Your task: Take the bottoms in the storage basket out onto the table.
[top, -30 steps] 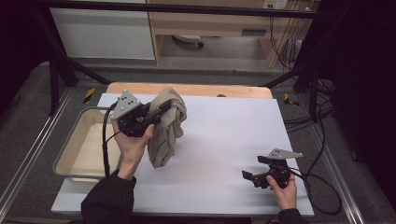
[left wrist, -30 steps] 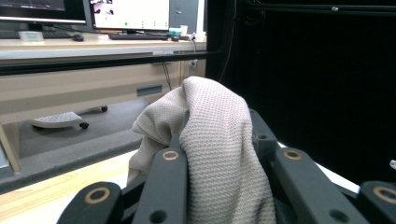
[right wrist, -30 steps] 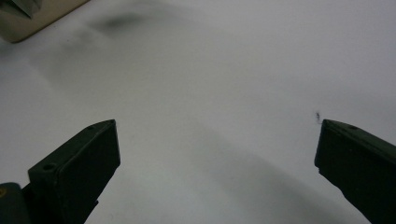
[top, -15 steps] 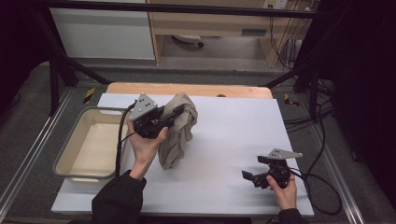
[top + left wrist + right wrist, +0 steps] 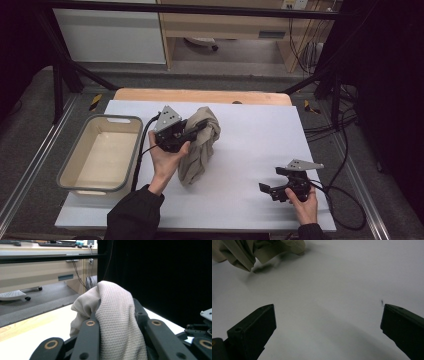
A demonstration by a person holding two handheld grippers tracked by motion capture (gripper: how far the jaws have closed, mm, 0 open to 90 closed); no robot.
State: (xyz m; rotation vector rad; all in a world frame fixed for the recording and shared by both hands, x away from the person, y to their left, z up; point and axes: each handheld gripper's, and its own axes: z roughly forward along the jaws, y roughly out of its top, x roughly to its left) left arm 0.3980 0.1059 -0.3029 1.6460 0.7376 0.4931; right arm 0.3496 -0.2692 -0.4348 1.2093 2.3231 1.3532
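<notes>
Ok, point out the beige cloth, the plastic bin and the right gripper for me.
beige cloth (image 5: 200,150): high view, on its hanging folds.
plastic bin (image 5: 116,119): high view, on its far rim.
right gripper (image 5: 265,189): high view, between its open jaws.

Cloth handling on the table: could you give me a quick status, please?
Left tongs shut on beige cloth, its tail touching table. Right tongs open, holding nothing. Bin beside, nothing in the way.

no legible text, labels or numbers anywhere
</notes>
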